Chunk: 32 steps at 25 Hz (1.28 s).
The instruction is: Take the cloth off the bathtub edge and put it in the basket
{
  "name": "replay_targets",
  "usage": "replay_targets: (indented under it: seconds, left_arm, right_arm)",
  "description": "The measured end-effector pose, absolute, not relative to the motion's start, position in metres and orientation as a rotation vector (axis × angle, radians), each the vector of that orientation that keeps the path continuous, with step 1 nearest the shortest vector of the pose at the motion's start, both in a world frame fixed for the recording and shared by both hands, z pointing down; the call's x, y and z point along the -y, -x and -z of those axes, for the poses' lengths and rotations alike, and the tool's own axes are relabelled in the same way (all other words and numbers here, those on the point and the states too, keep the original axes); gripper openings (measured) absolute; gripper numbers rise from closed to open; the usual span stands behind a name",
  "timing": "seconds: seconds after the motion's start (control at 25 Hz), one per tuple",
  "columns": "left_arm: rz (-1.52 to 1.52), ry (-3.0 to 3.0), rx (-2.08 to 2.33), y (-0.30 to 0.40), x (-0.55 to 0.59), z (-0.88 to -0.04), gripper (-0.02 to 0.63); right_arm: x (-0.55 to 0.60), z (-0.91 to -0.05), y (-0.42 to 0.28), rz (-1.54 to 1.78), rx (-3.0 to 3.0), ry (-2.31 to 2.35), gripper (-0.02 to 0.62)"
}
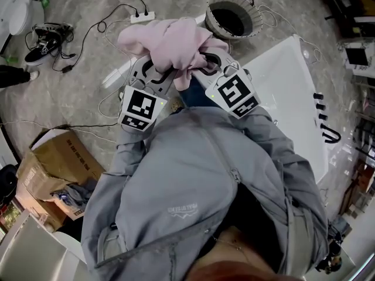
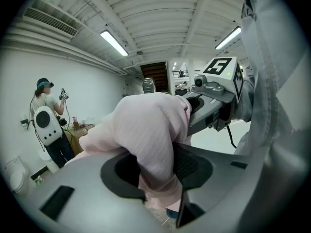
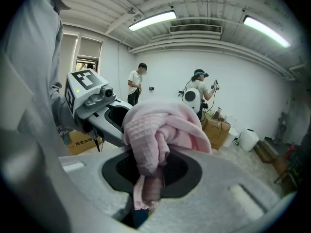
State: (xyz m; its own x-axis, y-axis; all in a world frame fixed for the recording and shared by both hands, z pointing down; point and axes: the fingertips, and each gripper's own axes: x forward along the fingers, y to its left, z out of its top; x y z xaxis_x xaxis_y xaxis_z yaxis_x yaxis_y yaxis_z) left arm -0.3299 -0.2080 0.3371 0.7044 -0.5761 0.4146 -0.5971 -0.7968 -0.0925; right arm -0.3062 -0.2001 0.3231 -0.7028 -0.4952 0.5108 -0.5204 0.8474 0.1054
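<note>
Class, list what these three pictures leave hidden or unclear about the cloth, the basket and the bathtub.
- Head view: the pink cloth is bunched, so its full shape is unclear.
- Head view: the basket is too dark inside to tell its contents.
- Head view: the grey jacket hides the bathtub's near part.
- Gripper views: no basket shows.

A grey zip-front jacket (image 1: pixel 193 180) with long sleeves (image 1: pixel 281 157) and a small pale chest logo covers the person. The left tool (image 1: pixel 159 70) and right tool (image 1: pixel 206 60) are light grey with dark inner pads (image 2: pixel 190 166) — each bears a white cube (image 1: pixel 140 107) printed with black square markers and a small green light.
</note>
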Motion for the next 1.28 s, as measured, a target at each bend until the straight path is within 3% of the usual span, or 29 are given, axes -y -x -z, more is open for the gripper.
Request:
replay_targets:
  seconds: [0.52, 1.28]
  left_arm:
    - [-0.708, -2.977, 0.847, 0.28, 0.289, -0.343, 0.163]
    - [-0.749, -3.135, 0.351, 0.091, 0.489, -0.347, 0.163]
  right_arm:
    - [0.278, -0.33, 0.257, -0.073, 2.486, -0.941, 0.08]
    - [0.469, -0.333, 0.069, -0.213, 2.314, -1.306, 0.08]
